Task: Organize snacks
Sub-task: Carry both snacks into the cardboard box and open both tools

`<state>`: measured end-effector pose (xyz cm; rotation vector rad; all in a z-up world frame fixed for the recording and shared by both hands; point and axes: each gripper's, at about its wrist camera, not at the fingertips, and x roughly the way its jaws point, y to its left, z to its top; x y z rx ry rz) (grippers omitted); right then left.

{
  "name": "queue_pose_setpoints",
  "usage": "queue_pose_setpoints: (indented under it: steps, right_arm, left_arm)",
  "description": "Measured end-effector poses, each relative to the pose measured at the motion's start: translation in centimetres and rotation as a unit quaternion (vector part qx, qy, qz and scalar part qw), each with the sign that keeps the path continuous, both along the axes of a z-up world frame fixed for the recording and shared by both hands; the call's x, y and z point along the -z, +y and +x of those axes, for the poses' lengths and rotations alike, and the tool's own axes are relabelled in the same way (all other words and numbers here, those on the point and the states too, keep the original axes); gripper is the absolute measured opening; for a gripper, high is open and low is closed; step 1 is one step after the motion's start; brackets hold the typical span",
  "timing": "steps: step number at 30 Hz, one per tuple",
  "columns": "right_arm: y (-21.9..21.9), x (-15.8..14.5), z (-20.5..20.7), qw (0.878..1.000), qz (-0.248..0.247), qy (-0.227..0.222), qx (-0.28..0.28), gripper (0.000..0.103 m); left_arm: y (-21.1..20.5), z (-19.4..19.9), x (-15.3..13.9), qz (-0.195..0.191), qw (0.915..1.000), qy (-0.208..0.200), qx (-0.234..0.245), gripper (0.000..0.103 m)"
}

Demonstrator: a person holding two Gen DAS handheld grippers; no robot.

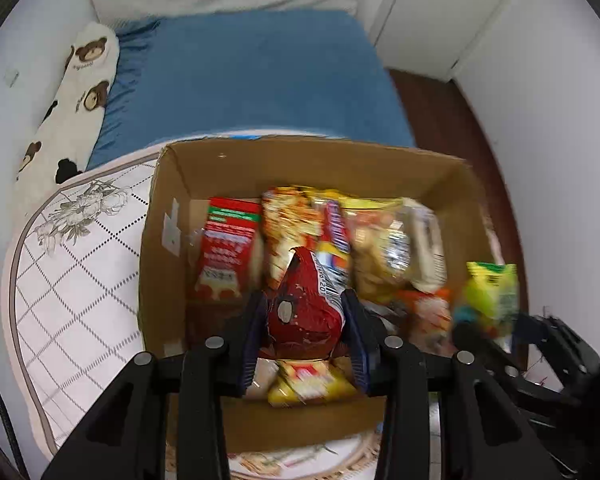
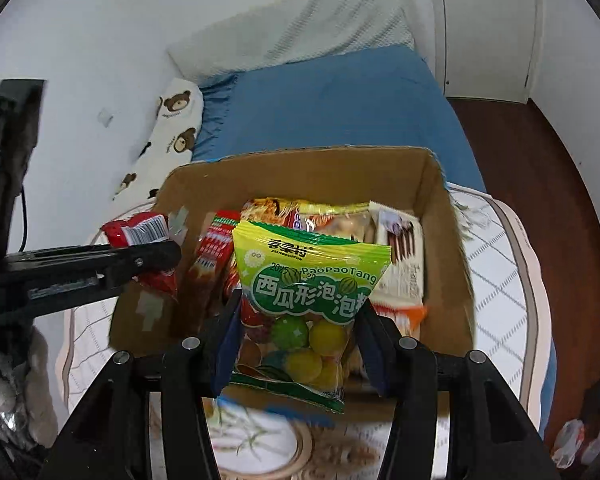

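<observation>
Standing on the mattress [image 1: 80, 280], the cardboard box [image 1: 300, 160] holds upright snack packets [image 1: 292, 224]. Left gripper [image 1: 306, 320] pinches a red packet [image 1: 304, 312]; right gripper [image 2: 300, 332] pinches a green candy bag [image 2: 304, 280].

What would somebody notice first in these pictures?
Probably the bright green-and-yellow bag of round candy balls, pinched in the right gripper above the open brown cardboard box full of snacks. Next, the shiny dark red snack packet squeezed in the left gripper, with the blue bedsheet behind.
</observation>
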<state>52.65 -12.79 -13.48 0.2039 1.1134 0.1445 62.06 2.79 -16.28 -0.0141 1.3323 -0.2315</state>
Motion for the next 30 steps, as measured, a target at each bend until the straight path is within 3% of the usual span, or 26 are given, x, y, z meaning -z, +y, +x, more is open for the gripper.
queue_pose_setpoints:
  steps: [8,9,10,11,12,14,17,21,30]
  right_arm:
    - [1.1,5.7,5.3,0.998,-0.022,0.051,0.004,0.056]
    - [1.1,6.5,5.8,0.998,-0.024,0.062,0.009,0.058]
    - [1.1,7.2,6.2,0.997,-0.032,0.073,0.009,0.07]
    - [1.2,7.8,6.4,0.996,-0.04,0.08,0.009,0.084]
    - [1.2,8.1,6.6,0.996,-0.041,0.081,0.008,0.088]
    - [1.2,8.4,6.7,0.995,-0.05,0.088,0.009,0.09]
    - [0.9,8.1,6.5,0.995,-0.044,0.087,0.015,0.092]
    - [0.3,6.9,5.8,0.995,-0.059,0.082,0.023,0.092]
    - [-1.0,4.7,2.0,0.995,-0.067,0.07,0.032,0.092]
  left_arm:
    - [0.7,4.1,7.8,0.041,0.9953,0.087,-0.009,0.037]
    - [0.7,4.3,8.5,0.046,0.9947,0.091,-0.01,0.041]
    - [0.7,4.4,8.9,0.054,0.9944,0.09,-0.011,0.047]
    - [0.6,4.4,9.2,0.064,0.9943,0.085,-0.011,0.07]
    - [0.7,4.4,9.3,0.069,0.9945,0.078,-0.012,0.085]
    - [0.7,4.2,9.2,0.063,0.9952,0.073,-0.016,0.092]
    - [1.0,3.7,8.8,0.05,0.9961,0.068,-0.024,0.092]
    - [0.8,2.3,7.2,0.072,0.9962,0.041,-0.028,0.092]
    - [0.5,-2.7,1.7,0.068,0.9963,-0.023,-0.048,0.092]
